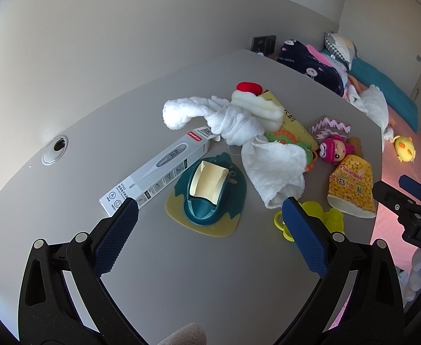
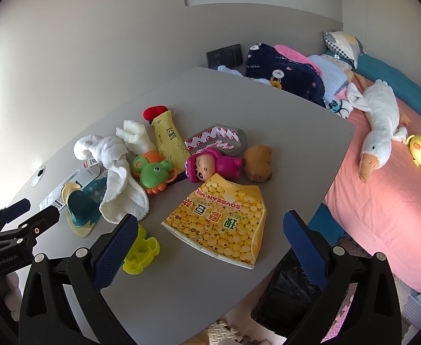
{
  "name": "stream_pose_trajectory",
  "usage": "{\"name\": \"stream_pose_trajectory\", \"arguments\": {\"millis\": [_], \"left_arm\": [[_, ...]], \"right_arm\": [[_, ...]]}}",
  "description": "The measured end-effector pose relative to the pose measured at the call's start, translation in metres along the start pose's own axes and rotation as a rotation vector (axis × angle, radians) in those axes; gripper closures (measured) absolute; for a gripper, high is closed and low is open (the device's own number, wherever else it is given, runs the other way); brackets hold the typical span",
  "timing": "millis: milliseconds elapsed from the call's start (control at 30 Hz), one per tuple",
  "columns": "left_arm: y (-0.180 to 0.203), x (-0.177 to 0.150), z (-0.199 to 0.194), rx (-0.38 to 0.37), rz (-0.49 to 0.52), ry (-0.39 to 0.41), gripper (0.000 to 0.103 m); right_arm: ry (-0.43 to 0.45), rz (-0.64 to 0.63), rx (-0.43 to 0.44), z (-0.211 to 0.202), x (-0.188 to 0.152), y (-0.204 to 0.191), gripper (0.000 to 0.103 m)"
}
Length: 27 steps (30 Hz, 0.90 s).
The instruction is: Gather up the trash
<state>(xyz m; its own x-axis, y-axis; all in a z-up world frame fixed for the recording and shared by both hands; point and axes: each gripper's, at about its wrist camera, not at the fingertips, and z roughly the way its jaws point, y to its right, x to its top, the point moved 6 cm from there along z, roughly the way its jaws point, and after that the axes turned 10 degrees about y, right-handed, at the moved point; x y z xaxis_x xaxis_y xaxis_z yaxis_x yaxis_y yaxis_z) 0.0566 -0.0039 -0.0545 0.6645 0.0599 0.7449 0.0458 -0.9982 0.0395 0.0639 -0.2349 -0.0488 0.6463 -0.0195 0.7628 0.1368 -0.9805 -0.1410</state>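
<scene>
A yellow soybean-milk bag (image 2: pixel 221 224) (image 1: pixel 352 187) lies flat near the table's front right edge. My right gripper (image 2: pixel 210 217) hovers open over it, holding nothing. My left gripper (image 1: pixel 209 202) is open and empty above a teal dish (image 1: pixel 207 198) holding a cream card. A white thermometer box (image 1: pixel 155 169) lies just left of that dish. Further back are a yellow packet with a red cap (image 2: pixel 168 138) and a red-and-white tape strip (image 2: pixel 216 141). A bin with a black liner (image 2: pixel 290 293) stands below the table's right edge.
A white cloth (image 1: pixel 239 123), green turtle toy (image 2: pixel 150 172), pink doll (image 2: pixel 210 166), brown plush (image 2: pixel 257 161) and yellow-green mould (image 2: pixel 141 247) crowd the grey table (image 1: pixel 196 273). A pink bed (image 2: pixel 397 215) with a goose plush (image 2: pixel 380 126) lies to the right.
</scene>
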Motion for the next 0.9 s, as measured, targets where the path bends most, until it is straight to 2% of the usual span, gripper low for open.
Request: {"name": "stream_pose_trajectory", "arguments": {"millis": [333, 733, 900], "left_arm": [[0.002, 0.002, 0.007, -0.002, 0.014, -0.005, 0.006], [-0.005, -0.001, 0.045, -0.015, 0.029, -0.051, 0.006], [-0.009, -0.003, 0.058, -0.010, 0.032, -0.076, 0.006]], "right_arm": [[-0.015, 0.013, -0.011, 0.007, 0.003, 0.009, 0.003], [-0.088, 0.038, 0.056, 0.042, 0.000, 0.036, 0.003], [-0.112, 0.000, 0.068, 0.056, 0.001, 0.038, 0.012]]}}
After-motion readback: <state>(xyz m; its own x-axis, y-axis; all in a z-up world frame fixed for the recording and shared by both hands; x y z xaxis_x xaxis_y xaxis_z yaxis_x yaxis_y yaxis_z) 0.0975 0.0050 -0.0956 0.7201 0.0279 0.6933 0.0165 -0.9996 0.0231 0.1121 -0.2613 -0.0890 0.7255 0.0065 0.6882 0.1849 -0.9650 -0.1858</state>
